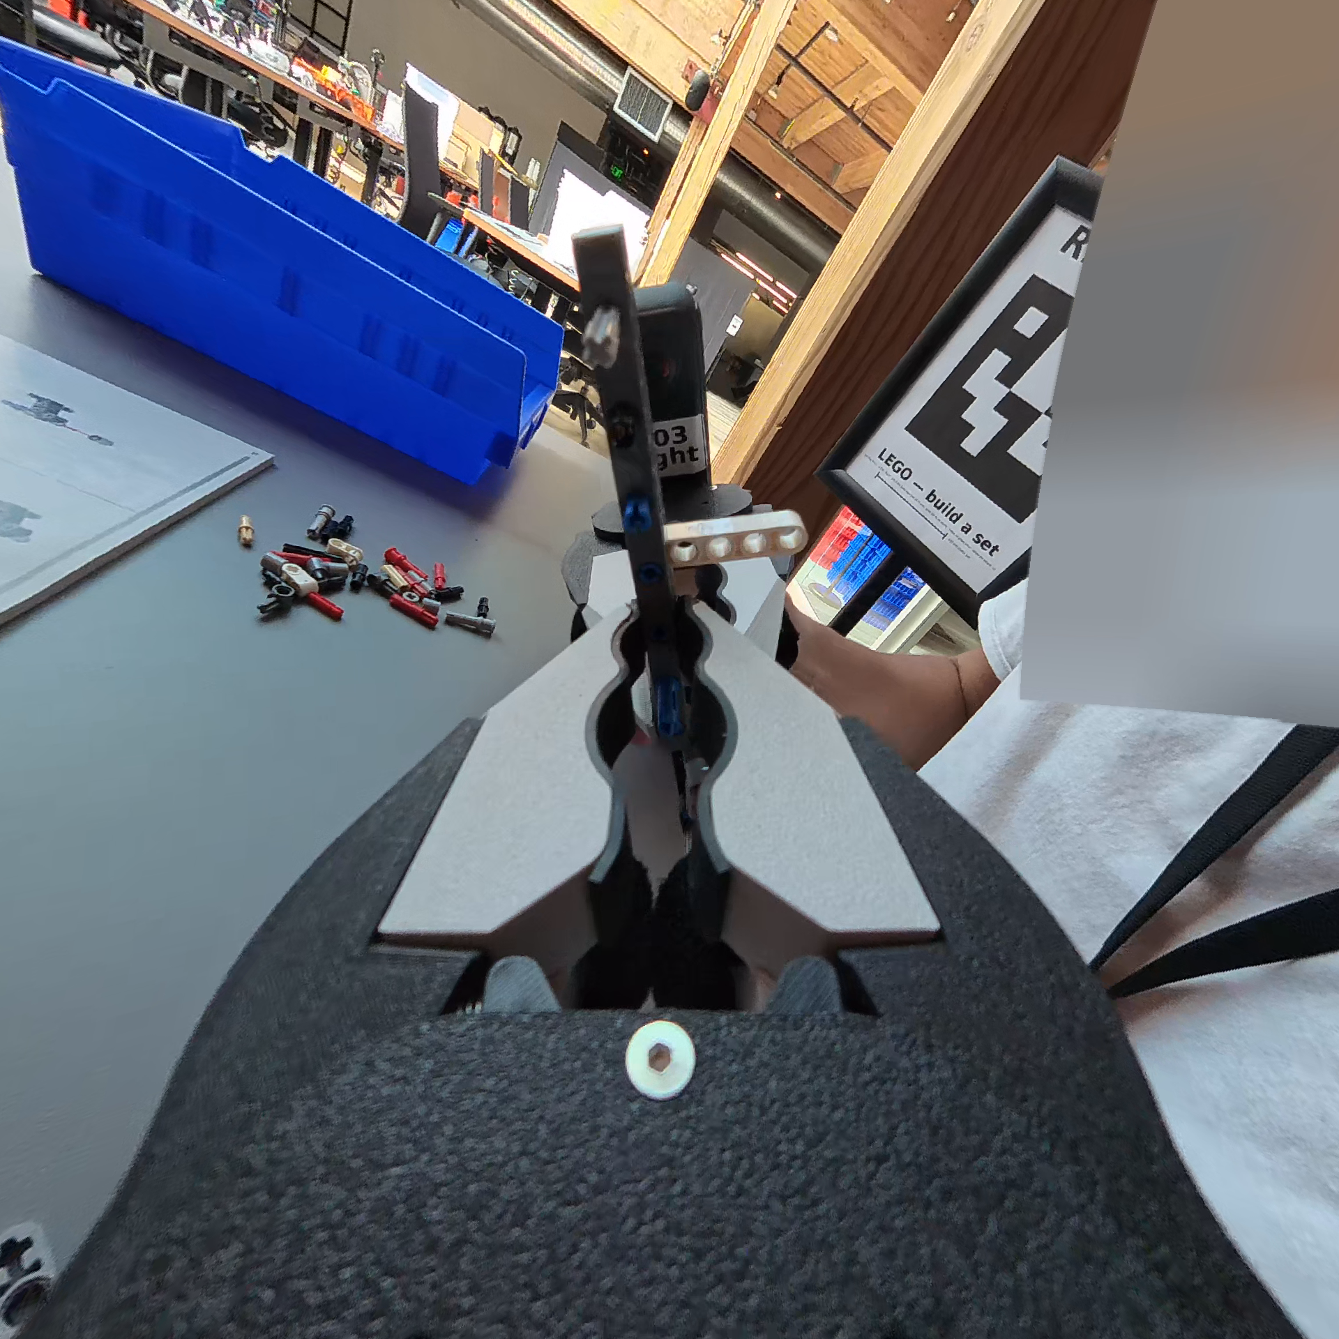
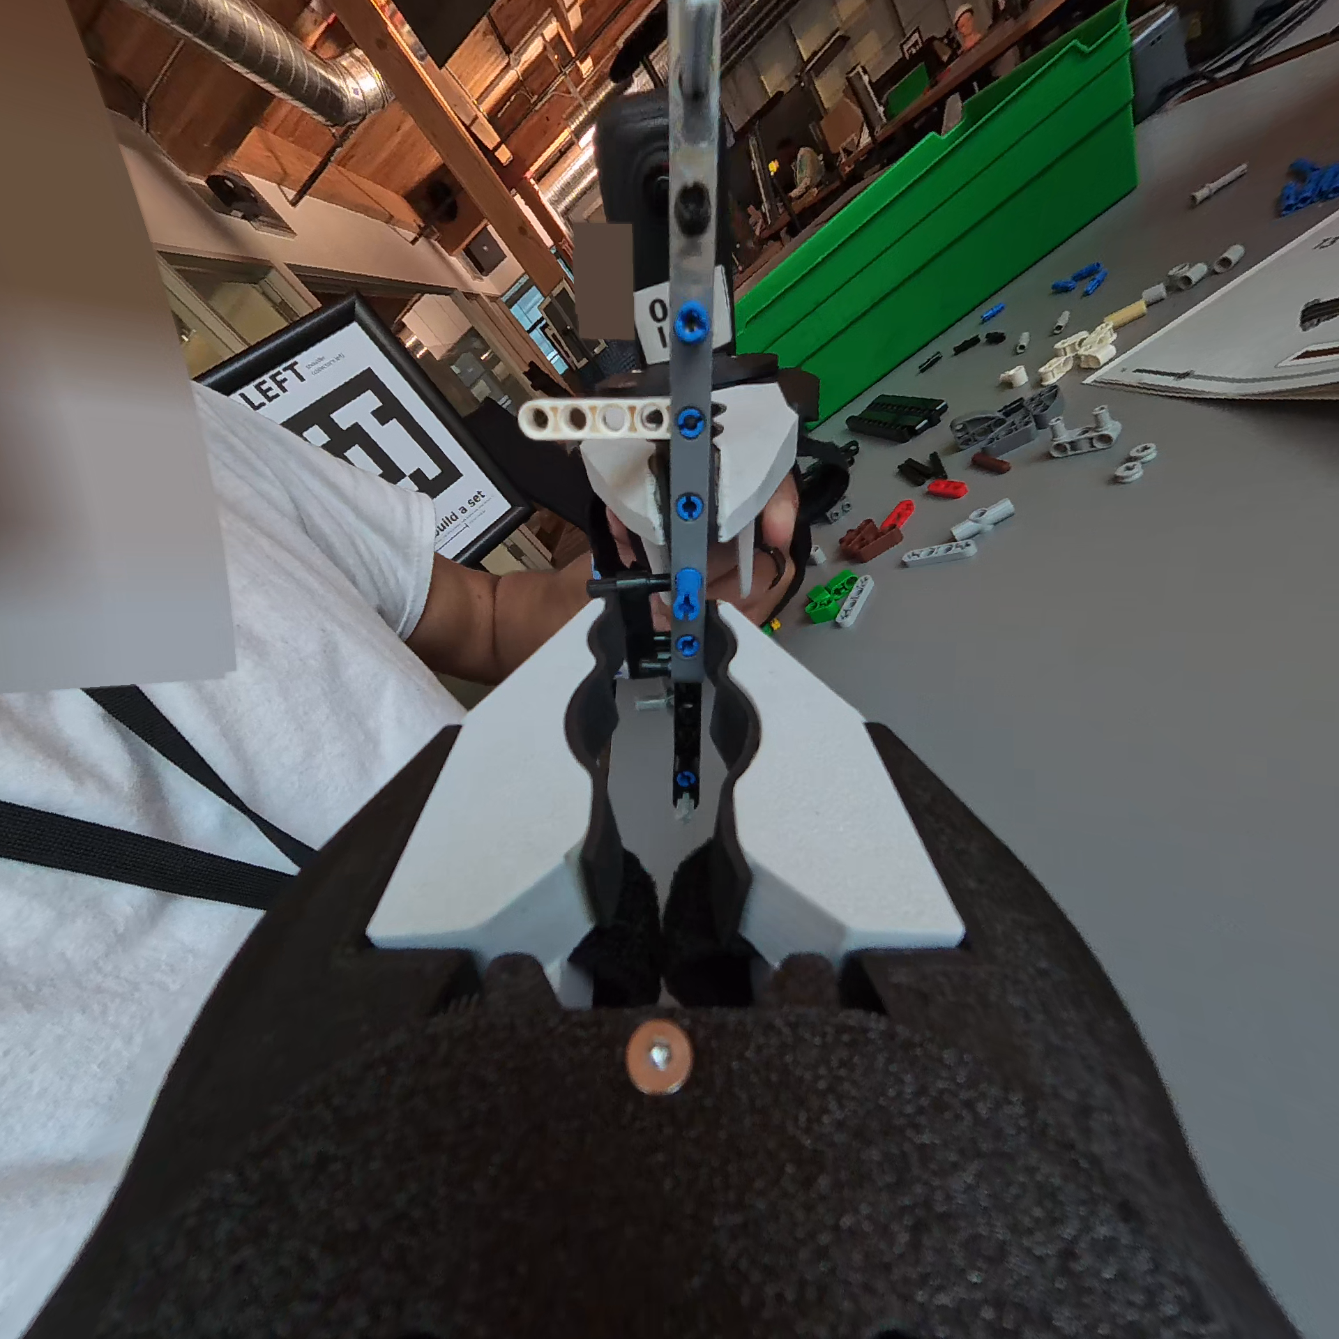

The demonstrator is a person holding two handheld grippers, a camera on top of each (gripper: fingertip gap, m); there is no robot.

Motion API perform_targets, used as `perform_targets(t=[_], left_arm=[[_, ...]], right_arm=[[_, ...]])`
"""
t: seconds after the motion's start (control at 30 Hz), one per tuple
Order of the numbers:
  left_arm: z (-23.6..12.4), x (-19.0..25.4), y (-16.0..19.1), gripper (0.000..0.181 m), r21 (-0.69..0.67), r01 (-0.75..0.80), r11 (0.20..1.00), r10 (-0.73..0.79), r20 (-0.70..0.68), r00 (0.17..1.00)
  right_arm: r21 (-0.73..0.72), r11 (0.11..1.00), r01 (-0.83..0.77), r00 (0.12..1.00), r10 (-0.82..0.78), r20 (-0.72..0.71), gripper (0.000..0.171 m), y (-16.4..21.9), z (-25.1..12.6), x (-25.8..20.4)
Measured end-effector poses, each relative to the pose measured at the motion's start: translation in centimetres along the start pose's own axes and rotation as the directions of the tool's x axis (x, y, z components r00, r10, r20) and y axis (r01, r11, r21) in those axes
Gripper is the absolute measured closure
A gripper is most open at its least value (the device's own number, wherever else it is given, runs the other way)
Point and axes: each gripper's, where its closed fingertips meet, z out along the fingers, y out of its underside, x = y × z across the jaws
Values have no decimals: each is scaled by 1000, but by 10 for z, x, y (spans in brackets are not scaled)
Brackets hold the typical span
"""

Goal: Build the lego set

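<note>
Both tools clamp the long dark beam [image 2: 688, 464] from opposite ends, held up in the air above the table, left tool [image 1: 663, 695] and right tool [image 2: 670, 695] facing, so any twist risks popping off the white crosspiece [image 2: 594, 419].

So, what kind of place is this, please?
Probably a shared workshop or lab in an industrial building: exposed wooden ceiling beams and a round metal air duct overhead, long worktables crowded with equipment behind, and blue and green plastic parts bins on the grey table.
</note>
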Motion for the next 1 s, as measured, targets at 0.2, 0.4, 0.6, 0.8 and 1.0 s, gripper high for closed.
perform_targets(t=[0.2, 0.4, 0.6, 0.8, 1.0], left_arm=[[1, -6, 3, 174, -4, -19, 1000, 19, 41, 999], [-1, -11, 2, 175, -3, 16, 1000, -16, 46, 999], [-4, -16, -4, 175, 48, 80, 996, -83, 48, 995], [-3, -14, 0, 174, 49, 70, 996, -72, 55, 996], [-2, -15, 1, 173, 31, 67, 997, -69, 60, 996]], right_arm=[[-26, 999, -43, 999, 43, -7, 153, 3, 1, 4], [-19, 999, -36, 999, 35, -32, 151, 1, 2, 10], [20, 1000, 13, 998, -12, -69, 150, -7, 4, 14], [2, 1000, 2, 997, -2, -72, 152, -2, 5, 13], [-14, 999, -29, 998, 28, -54, 153, 0, 4, 13]])
